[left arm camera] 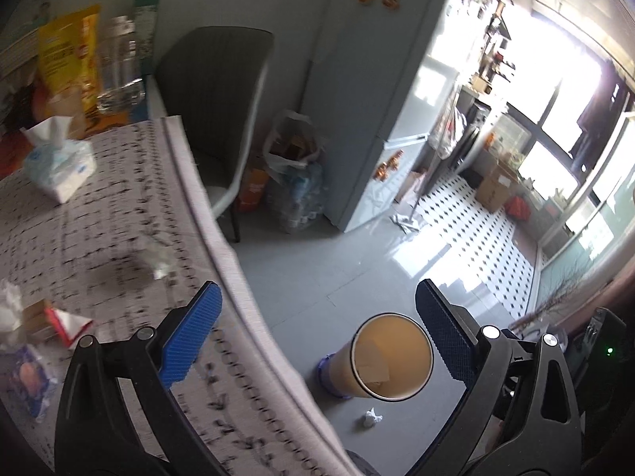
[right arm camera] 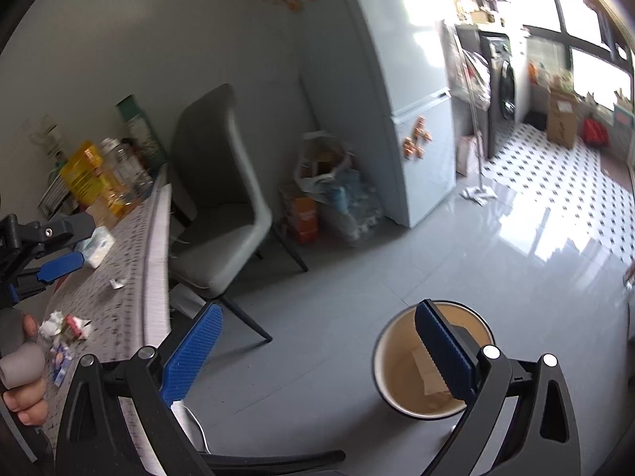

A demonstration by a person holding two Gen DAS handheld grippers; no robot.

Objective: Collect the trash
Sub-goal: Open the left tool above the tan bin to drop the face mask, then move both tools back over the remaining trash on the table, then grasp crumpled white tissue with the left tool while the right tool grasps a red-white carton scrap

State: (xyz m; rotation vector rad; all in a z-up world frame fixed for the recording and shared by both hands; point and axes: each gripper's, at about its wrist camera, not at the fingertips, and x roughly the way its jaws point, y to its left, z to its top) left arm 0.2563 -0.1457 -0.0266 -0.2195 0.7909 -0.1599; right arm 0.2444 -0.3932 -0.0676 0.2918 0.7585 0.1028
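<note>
A tan round trash bin (left arm camera: 391, 359) stands on the grey floor beside the table; it also shows in the right wrist view (right arm camera: 408, 369) with paper inside. A crumpled paper ball (left arm camera: 371, 417) lies on the floor in front of it. On the patterned table (left arm camera: 119, 214) lie a small clear wrapper (left arm camera: 158, 261), a red-white packet (left arm camera: 65, 323) and a blue wrapper (left arm camera: 27, 380). My left gripper (left arm camera: 317, 329) is open and empty over the table edge. My right gripper (right arm camera: 317, 349) is open and empty above the floor, near the bin. The left gripper also shows in the right wrist view (right arm camera: 59, 265).
A tissue pack (left arm camera: 59, 166), a yellow bag (left arm camera: 69, 63) and bottles (left arm camera: 119, 67) stand at the table's far end. A grey chair (right arm camera: 222, 198) stands by the table. Filled bags (right arm camera: 337, 194) sit by the fridge (right arm camera: 408, 99). A mop (right arm camera: 478, 190) leans beyond.
</note>
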